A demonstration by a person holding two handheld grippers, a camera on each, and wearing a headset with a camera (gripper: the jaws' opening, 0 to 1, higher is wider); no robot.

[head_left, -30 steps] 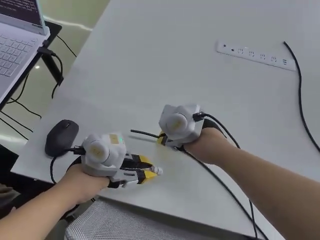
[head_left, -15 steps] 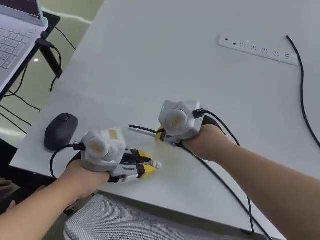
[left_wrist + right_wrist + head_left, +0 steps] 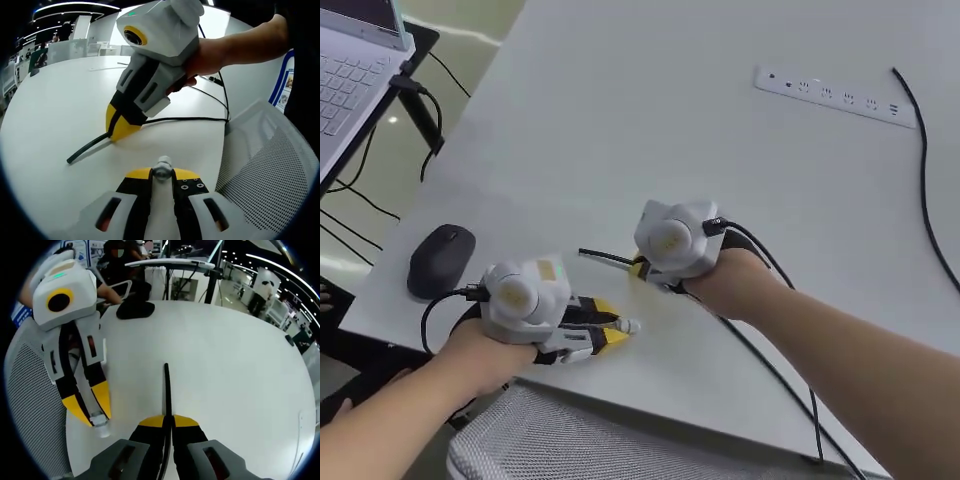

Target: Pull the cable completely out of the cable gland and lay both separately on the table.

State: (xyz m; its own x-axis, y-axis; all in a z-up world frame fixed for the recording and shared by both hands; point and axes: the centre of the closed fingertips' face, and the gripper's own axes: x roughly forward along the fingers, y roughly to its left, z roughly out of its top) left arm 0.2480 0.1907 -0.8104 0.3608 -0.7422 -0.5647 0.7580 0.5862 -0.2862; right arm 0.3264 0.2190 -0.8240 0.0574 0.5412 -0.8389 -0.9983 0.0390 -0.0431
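Note:
A small white cable gland (image 3: 631,326) sits pinched between the yellow tips of my left gripper (image 3: 610,330), low over the table's near edge. In the left gripper view the gland (image 3: 162,167) stands between the shut jaws of my left gripper (image 3: 161,175). My right gripper (image 3: 640,270) is shut on a short black cable (image 3: 602,258), whose free end points left, close to the white table (image 3: 620,130). The cable (image 3: 166,385) runs straight out from my right gripper (image 3: 168,419). Cable and gland are apart, a few centimetres between them.
A black mouse (image 3: 441,260) lies at the table's left corner. A white power strip (image 3: 830,97) and a black cord (image 3: 923,170) are at the far right. A laptop (image 3: 350,60) stands off the table to the left, a mesh chair (image 3: 550,440) below the near edge.
The head camera has shifted slightly. Both grippers keep their holds and stay about where they were.

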